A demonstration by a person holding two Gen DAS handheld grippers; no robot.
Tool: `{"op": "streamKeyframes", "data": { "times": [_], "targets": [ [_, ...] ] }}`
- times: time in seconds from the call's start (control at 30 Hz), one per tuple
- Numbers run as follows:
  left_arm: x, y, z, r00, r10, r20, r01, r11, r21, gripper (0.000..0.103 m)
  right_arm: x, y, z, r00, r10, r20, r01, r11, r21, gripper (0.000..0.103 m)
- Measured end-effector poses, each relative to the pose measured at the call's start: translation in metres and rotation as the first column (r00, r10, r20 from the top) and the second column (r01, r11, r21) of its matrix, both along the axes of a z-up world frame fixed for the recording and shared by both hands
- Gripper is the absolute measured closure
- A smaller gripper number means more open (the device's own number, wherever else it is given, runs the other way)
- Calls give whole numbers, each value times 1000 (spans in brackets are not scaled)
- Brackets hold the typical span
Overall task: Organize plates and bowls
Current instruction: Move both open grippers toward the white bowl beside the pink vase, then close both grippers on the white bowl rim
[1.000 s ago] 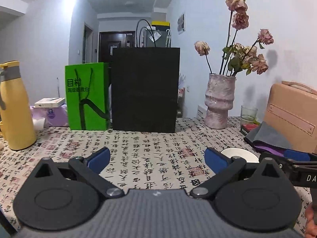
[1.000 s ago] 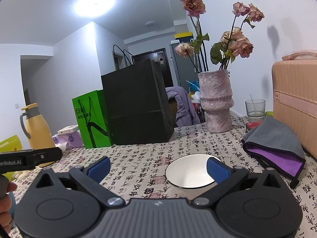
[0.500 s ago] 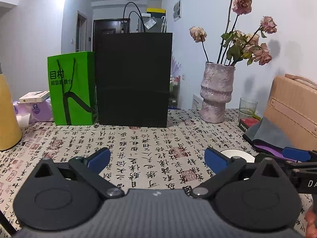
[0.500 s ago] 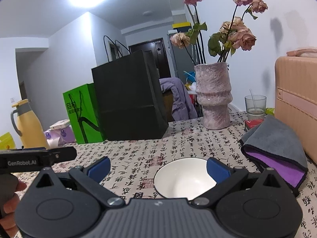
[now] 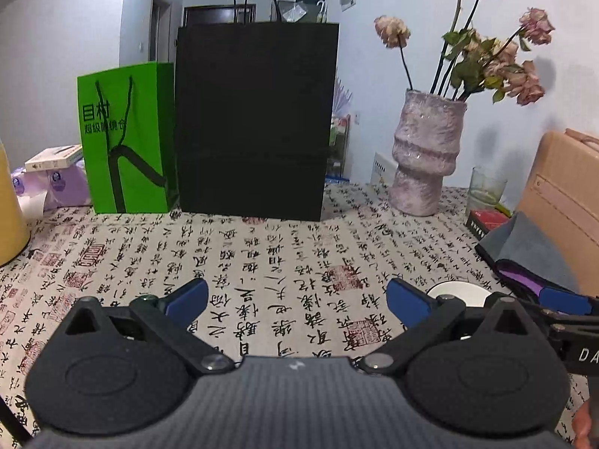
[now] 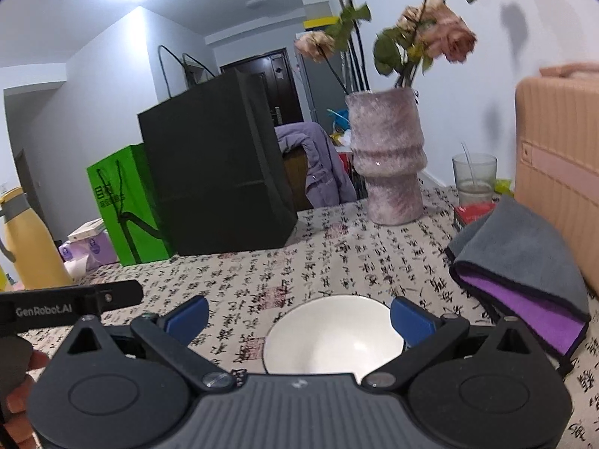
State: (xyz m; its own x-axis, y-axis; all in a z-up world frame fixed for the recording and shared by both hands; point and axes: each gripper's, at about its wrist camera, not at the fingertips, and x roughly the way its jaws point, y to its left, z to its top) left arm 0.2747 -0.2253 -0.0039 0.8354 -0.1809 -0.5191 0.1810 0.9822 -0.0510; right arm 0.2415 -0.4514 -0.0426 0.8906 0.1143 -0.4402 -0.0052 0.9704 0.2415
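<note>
Calligraphy-print tablecloth spread across the table, lit from a ceiling lamp in a pale-walled room. At the back, upright and touching side by side: black paper bag and green paper bag, with tissue packs and yellow flask off to the left. Right of the bags, rough pink vase holding dried roses, then drinking glass, small red box, and tan suitcase at the right edge. Grey and purple cloth folded against the suitcase.

White bowl upright on the tablecloth, just ahead of the right gripper, set toward its right finger and close beside that blue pad; contact impossible to tell. Jaws spread wide, nothing between the pads but the bowl's rim and bare cloth. Same bowl glimpsed as a white sliver in the left wrist view, past the right gripper's blue tip.

Left gripper held low over printed cloth left of the bowl, jaws likewise spread wide and holding nothing. Part of a hand visible at the lower left, on the left gripper's handle.
</note>
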Motion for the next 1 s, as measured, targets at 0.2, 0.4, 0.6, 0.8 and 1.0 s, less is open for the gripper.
{"op": "streamKeyframes", "data": {
  "times": [0.2,0.4,0.6,0.8,1.0],
  "targets": [
    [10,-7,-6,999,-10,-44,9,1000,-6,0,6,-7,-12,1000,-11,-8,11,1000,24,0],
    [20,-19,-15,996,-24,-89,26,999,20,0,14,-13,-22,998,-40,-40,41,999,23,3],
    [34,-36,-24,986,-45,-161,49,999,21,0,18,-23,-31,993,-78,-83,82,996,42,11],
    [46,-60,-32,974,-50,-221,62,997,46,0,25,-35,-42,981,-119,-151,130,989,66,20],
    [58,-78,-42,962,-42,-270,53,998,34,0,29,-47,-52,967,-152,-204,174,980,98,35]
  ]
}}
